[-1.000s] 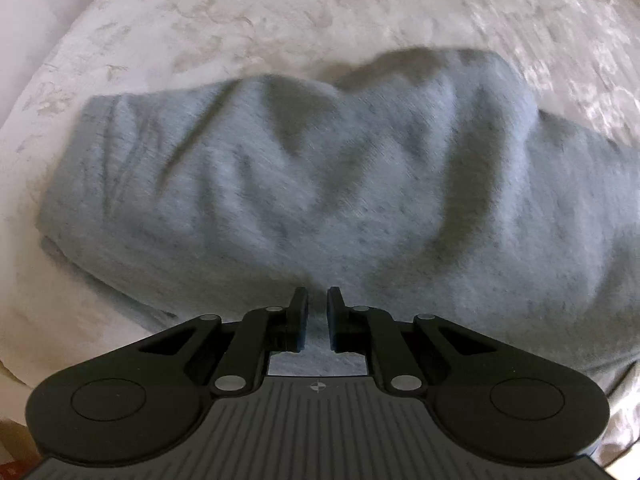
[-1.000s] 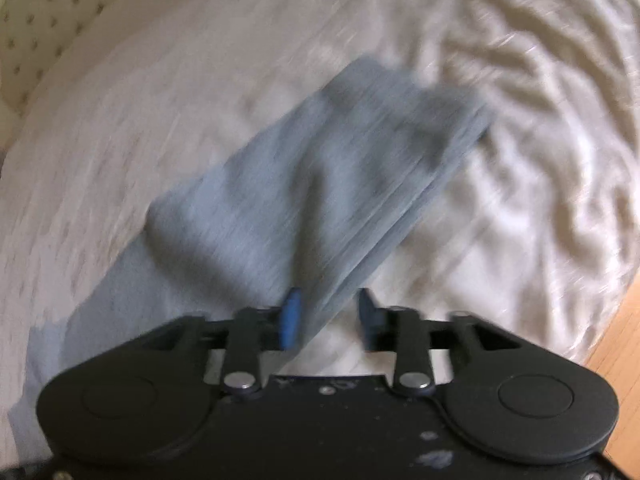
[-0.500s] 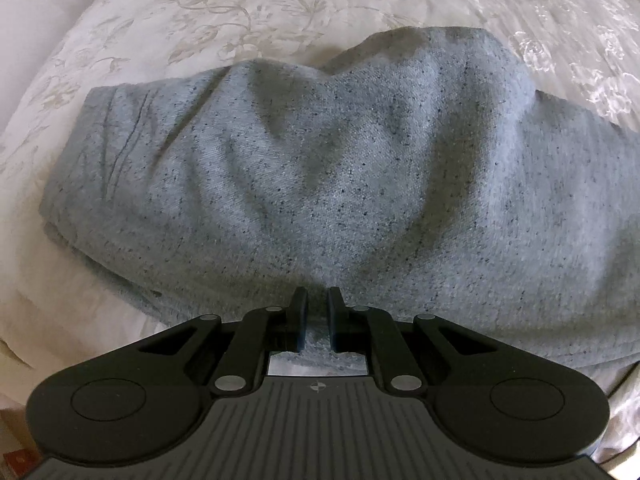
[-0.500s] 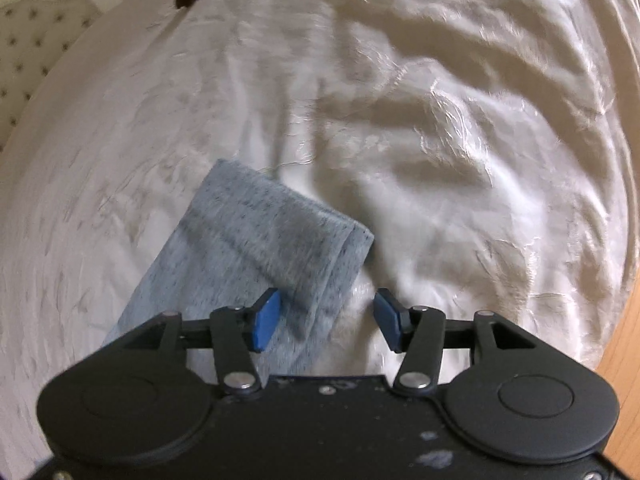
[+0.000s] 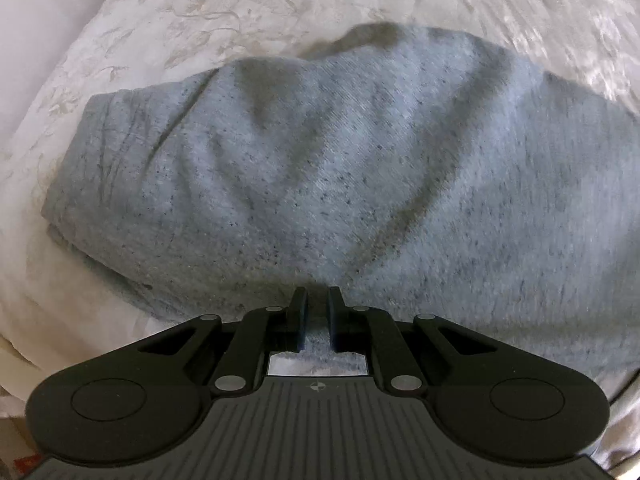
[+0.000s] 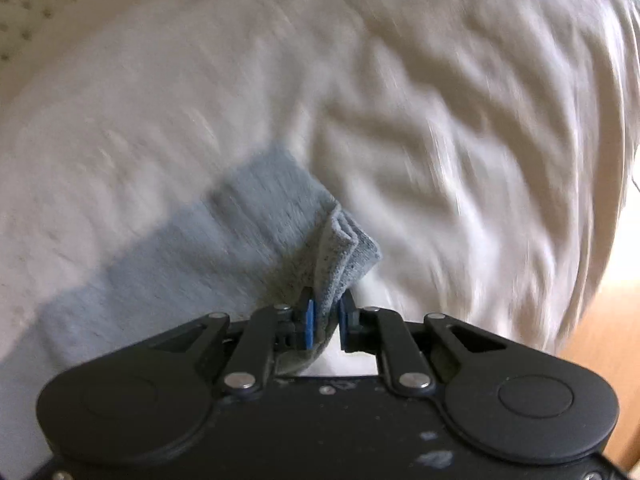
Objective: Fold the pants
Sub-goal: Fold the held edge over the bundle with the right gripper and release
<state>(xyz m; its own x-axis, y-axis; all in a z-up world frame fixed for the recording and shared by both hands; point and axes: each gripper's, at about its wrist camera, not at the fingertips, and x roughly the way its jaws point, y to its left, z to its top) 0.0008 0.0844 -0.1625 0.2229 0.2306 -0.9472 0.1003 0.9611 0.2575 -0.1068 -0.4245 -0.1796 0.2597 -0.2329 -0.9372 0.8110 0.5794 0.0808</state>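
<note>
right wrist: pants (image 6: 256, 248) ran up-left from the bed (image 6: 440, 120); right fingers (image 6: 326, 314) closing on hem, left fingers (image 5: 317, 312) pinched waist cloth.

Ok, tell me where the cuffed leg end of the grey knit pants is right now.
In the right wrist view, the cuffed leg end lies low and centre on the white bedspread, its edge between the closing right gripper fingers.

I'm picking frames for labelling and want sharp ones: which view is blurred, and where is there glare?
Right wrist view: streaked with motion blur across the white bedspread, only the pants cuff near the jaws fairly crisp. Left wrist view: fabric mostly sharp, softer toward the right edge; bright sheen on the bedspread at upper right.
</note>
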